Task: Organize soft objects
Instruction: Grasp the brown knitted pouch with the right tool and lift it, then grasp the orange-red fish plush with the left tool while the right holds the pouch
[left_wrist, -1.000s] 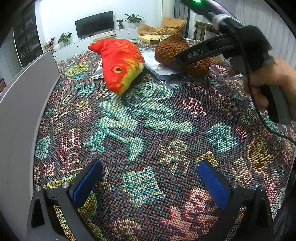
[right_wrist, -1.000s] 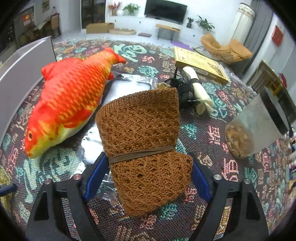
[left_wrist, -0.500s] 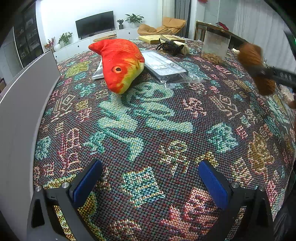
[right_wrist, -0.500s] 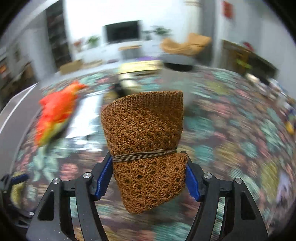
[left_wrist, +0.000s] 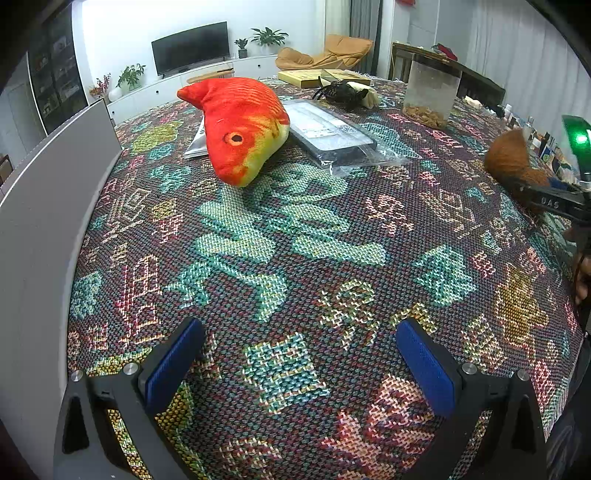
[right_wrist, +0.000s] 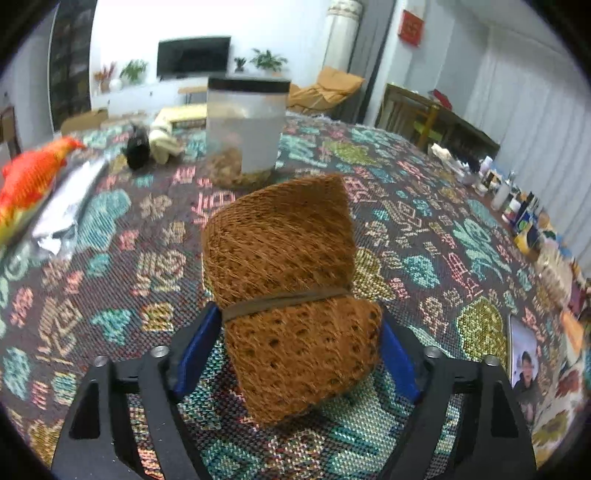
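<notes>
Orange-red fish (left_wrist: 243, 125); brown knit bundle (right_wrist: 288, 295)

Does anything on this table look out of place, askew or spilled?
The plush fish lies partly on a paper sheet and against a plastic-wrapped pack, so it sits askew among flat items. Nothing looks spilled or damaged.

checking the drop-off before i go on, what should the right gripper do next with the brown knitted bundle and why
Probably draw the right gripper back off the brown knitted bundle tied with a band. Its jaws have just been opening; the bundle sits between them with a gap showing at the left blue pad, and it seems to rest on the patterned woven tablecloth, so it looks released.
</notes>
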